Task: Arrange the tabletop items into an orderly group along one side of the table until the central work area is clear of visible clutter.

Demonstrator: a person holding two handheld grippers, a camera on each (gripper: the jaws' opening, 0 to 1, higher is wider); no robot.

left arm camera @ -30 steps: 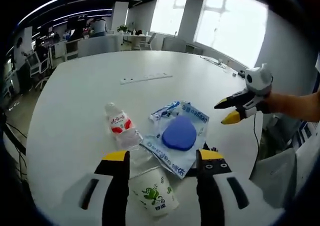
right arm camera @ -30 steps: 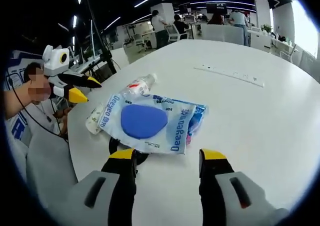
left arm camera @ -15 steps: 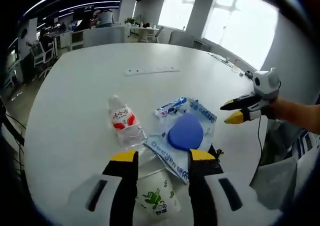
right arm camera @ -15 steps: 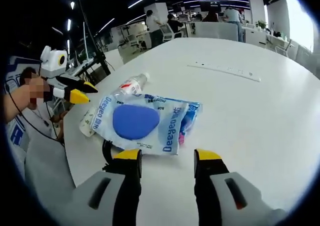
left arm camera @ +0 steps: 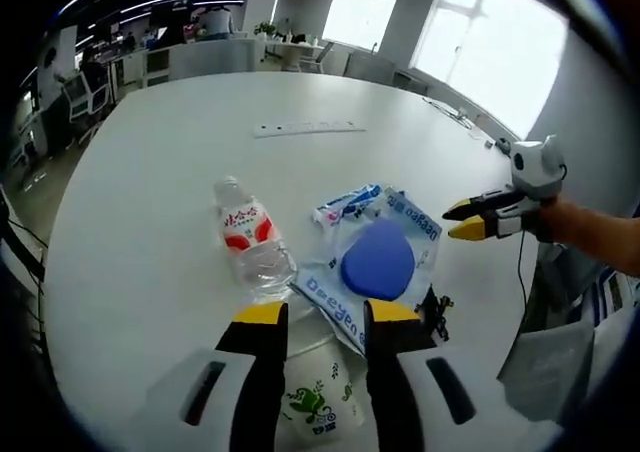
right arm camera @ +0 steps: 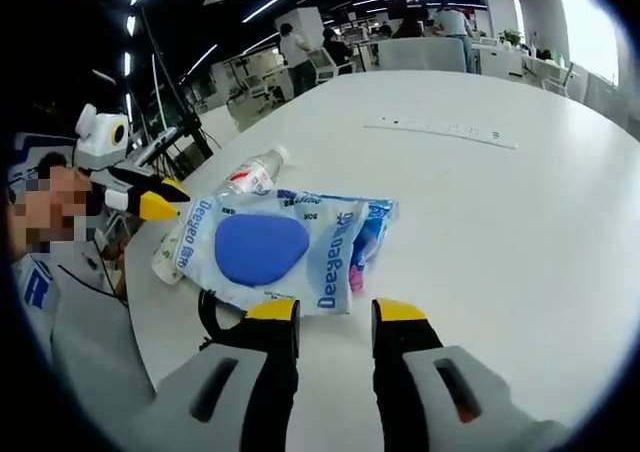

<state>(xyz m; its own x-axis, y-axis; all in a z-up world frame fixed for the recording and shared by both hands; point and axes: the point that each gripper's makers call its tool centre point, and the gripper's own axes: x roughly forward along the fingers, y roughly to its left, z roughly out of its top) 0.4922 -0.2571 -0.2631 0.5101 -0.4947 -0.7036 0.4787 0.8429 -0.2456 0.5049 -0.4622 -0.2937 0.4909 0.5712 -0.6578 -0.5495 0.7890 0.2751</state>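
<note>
Risky: left gripper (left arm camera: 318, 314), jaws narrowly apart over paper cup (left arm camera: 318, 404), may crush it; right gripper (right arm camera: 337, 311) narrowly parted, holding nothing.

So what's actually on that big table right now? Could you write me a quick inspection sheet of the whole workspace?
Surface: white table, mostly bare.
Job's things: water bottle lying on its side; clear packet holding a blue pad and a toothbrush; paper cup on its side near the table edge.
Clutter: small black item beside the packet, too small to identify.
Grippers: left gripper jaws nearly closed above the cup, holding nothing; right gripper jaws close together at the packet's edge, empty.
Cables: white power strip across the table.
Surroundings: open office, desks, windows, people.
</note>
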